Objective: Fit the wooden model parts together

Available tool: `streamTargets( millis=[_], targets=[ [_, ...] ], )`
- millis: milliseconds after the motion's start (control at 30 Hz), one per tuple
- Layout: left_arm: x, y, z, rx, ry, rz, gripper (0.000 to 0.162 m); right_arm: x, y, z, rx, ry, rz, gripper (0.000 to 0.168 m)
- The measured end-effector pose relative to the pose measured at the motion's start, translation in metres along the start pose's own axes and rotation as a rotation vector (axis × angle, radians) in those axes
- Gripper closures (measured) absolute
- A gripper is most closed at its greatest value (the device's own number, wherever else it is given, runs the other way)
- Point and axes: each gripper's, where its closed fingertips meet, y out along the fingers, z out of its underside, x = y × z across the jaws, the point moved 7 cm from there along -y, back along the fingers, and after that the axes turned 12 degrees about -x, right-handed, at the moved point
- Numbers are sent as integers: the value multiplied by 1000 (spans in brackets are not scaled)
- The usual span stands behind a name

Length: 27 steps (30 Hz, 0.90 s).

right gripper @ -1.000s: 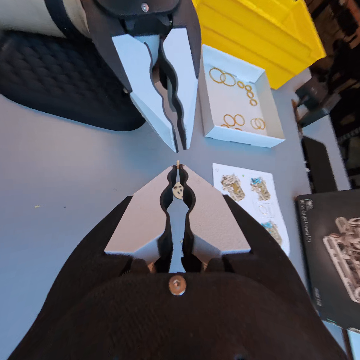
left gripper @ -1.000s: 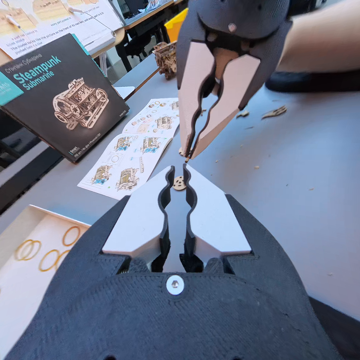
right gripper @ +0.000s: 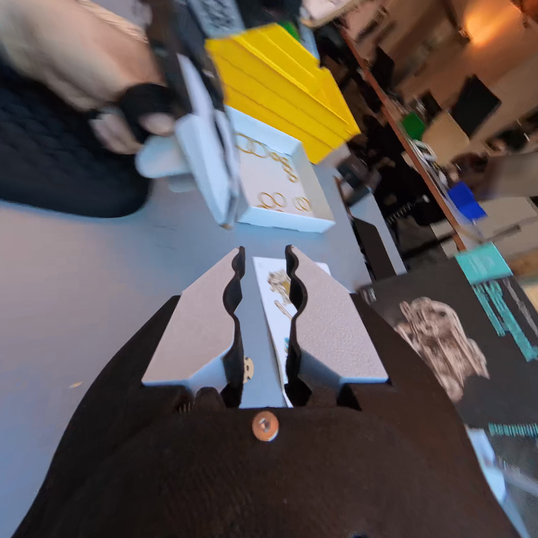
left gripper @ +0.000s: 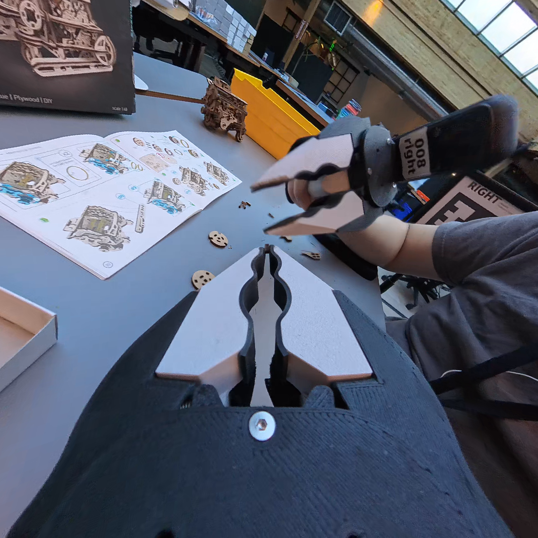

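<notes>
My left gripper [left gripper: 266, 249] is shut on a small wooden pin [left gripper: 266, 247] that just pokes out past its fingertips. It is held above the grey table [left gripper: 87, 305]. My right gripper [right gripper: 265, 251] is open and empty. In the left wrist view it [left gripper: 258, 209] hovers just beyond and right of the left tips, turned on its side. Two round wooden discs [left gripper: 218, 238] [left gripper: 202, 279] lie on the table left of my left gripper. One disc [right gripper: 248, 371] shows below the right fingers. The blurred left gripper [right gripper: 227, 222] shows in the right wrist view.
An open instruction booklet [left gripper: 116, 189], the dark kit box [left gripper: 64, 58], a built wooden model [left gripper: 224, 107] and a yellow bin [left gripper: 270, 116] stand beyond. A white tray [right gripper: 285, 222] holds several gold rings. Wood scraps [left gripper: 311, 255] lie near a person's forearm [left gripper: 407, 247]. About 12 cm separates my right fingertips from the disc [right gripper: 248, 371]. My left wrist view [left gripper: 215, 236] looks at it from another angle.
The pin that the right gripper held at its tips is now in the left gripper, which has shut on it. The right gripper has opened and drawn back. Both views have tilted up.
</notes>
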Motion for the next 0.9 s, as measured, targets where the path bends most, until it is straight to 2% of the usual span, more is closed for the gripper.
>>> streamTargets(
  millis=[33,100,167,300,500,567,600,633,700,767,833,900],
  targets=[
    [1,-2,-1,-11,7,-10,161,-16,-1,10,54,57,143,142],
    [2,-4,-3,-25,21,-26,161,-49,-10,45,308,152,441,144],
    [2,-3,-3,-28,16,-19,161,-68,-20,71,494,163,591,136],
    [1,-2,-1,-18,37,-16,161,-78,-33,83,539,154,670,137],
    [1,-3,-2,-37,38,-18,161,-79,-34,80,538,132,662,132],
    [1,-3,-3,-52,45,-15,161,-75,-31,77,486,168,606,129],
    [-1,-2,-5,-64,53,-5,161,-70,-27,72,408,237,535,129],
    [-4,-1,-6,-82,63,17,161,-63,-23,63,280,362,428,132],
    [-16,1,-10,-126,108,80,161,-45,-18,28,-74,646,64,138],
    [-27,3,-13,-148,187,117,161,-35,-24,1,-308,808,-171,141],
    [-33,3,-12,-155,240,130,161,-28,-27,-10,-388,813,-284,145],
    [-37,2,-14,-174,244,159,161,-21,-24,-10,-340,747,-312,147]
  ],
)
